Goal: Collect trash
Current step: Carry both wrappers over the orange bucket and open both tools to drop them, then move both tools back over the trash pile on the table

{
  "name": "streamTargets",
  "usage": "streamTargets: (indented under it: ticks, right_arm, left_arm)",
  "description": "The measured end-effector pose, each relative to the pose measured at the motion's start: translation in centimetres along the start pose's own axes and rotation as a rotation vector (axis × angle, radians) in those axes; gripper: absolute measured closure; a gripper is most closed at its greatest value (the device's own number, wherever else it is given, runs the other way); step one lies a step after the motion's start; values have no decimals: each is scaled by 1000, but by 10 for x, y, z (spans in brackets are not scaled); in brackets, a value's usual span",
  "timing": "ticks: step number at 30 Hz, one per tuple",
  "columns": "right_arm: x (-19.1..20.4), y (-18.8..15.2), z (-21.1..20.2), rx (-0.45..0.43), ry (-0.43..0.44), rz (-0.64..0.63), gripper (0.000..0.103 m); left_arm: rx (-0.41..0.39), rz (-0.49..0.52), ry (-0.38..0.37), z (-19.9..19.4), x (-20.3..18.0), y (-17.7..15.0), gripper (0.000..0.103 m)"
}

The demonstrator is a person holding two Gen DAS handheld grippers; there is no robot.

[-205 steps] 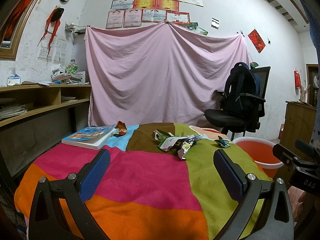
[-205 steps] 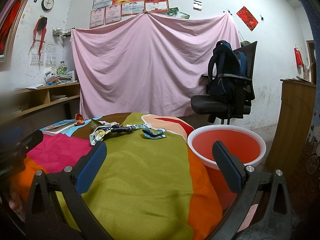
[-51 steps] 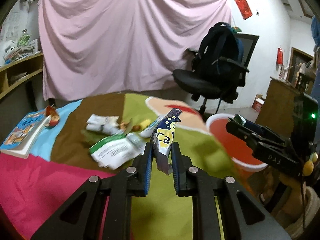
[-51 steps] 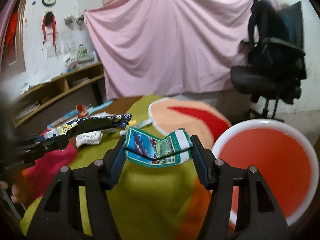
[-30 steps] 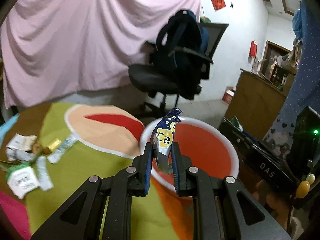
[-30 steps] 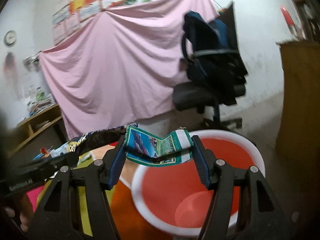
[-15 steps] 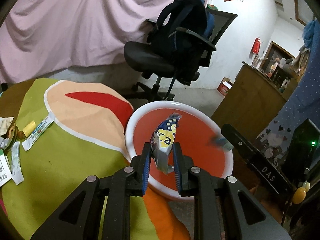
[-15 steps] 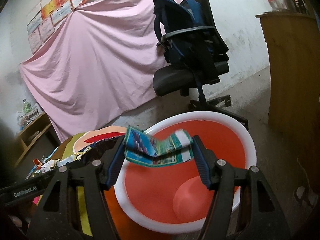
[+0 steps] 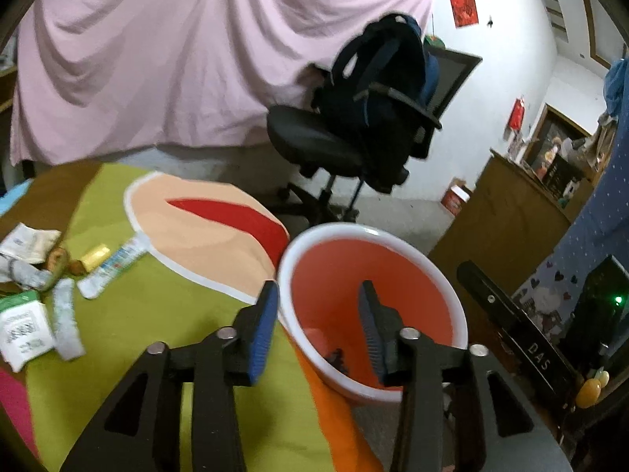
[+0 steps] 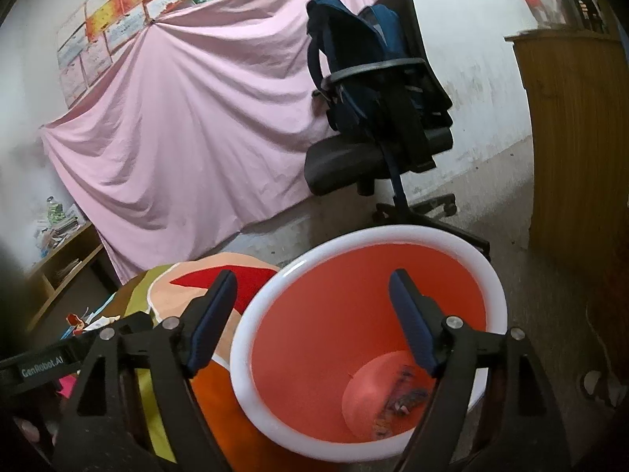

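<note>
A pink cloth sheet [image 9: 157, 59] hangs across the back wall, filling the upper left of both views. In front of it, upper centre to right, stands a black swivel office chair [image 10: 377, 157] with a dark blue backpack [image 10: 354, 63] propped on its seat. A brown wooden cabinet [image 10: 578, 137] takes the right edge of the right wrist view.

The table under a patchwork cloth of green, peach, red and orange [image 9: 165, 299] covers the lower left of the left wrist view. Just off its edge, lower centre in both views, sits the red plastic bucket with a white rim [image 10: 365, 314]. Blurred scraps of trash [image 10: 401, 401] lie on its bottom, low and right of centre in the right wrist view.

The right gripper [image 10: 310, 314] hangs over the bucket mouth with its blue-padded jaws opening wide, nothing between them. The left gripper [image 9: 318, 326] sits at the bucket's near rim, jaws also opening, with nothing between them.

On the cloth at the left edge of the left wrist view lie loose wrappers: a green-and-white paper packet [image 9: 23, 326], a crumpled white wrapper [image 9: 27, 242], a long white sachet [image 9: 110, 271] and a small yellow piece [image 9: 95, 256].
</note>
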State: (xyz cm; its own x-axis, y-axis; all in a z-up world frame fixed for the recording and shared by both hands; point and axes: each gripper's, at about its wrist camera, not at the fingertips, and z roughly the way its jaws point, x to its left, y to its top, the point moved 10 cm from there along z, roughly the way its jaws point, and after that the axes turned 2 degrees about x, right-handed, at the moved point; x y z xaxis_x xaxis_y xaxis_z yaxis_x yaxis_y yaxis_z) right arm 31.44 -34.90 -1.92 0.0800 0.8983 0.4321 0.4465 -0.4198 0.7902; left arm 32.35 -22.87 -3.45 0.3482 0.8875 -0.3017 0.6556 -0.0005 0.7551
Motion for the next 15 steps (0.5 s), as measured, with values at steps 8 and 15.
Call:
streamTargets:
  ticks: [8, 15]
  right_arm:
    - [42, 13, -18, -107, 46, -91, 0]
    - [89, 21, -39, -227, 126, -150, 0]
  left_arm:
    - [-165, -25, 83, -57, 33, 14, 46]
    - [-314, -29, 206, -112, 72, 14, 19]
